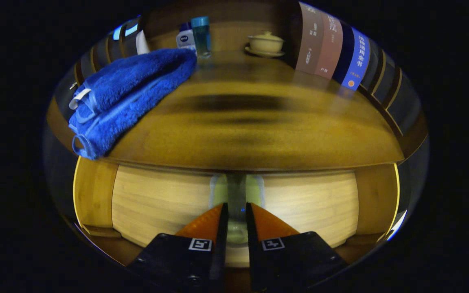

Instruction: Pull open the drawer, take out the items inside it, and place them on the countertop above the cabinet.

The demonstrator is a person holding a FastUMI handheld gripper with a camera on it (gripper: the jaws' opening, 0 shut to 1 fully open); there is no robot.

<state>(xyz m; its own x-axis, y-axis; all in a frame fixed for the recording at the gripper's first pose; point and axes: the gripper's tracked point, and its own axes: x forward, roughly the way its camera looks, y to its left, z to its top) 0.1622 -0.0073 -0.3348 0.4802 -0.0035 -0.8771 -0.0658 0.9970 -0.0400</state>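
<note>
Drawer (234,203): in the gripper view its pale wood front stands directly ahead of you, just under the lip of the countertop (259,134), and it appears flush with the cabinet frame on both sides, so judge it as not yet pulled open. The handle (237,195), a slim upright piece at the middle of the front, sits between the fingers of the gripper (237,215). The fingers are drawn close together on either side of it; whether both actually press on the handle cannot be told from this angle.

On the countertop, a folded blue towel (128,97) lies to the left, overhanging the front edge. Two bottles (196,36) stand just behind it, a lidded cup on a saucer (265,42) sits further back, and a row of books (332,49) stands upright on the right. The middle of the surface is bare, leaving room to set items down.

Status, as a judgement: you are at the first step, gripping to pull. The contents of the drawer are hidden. Opening, removal and placement all remain to be done.
</note>
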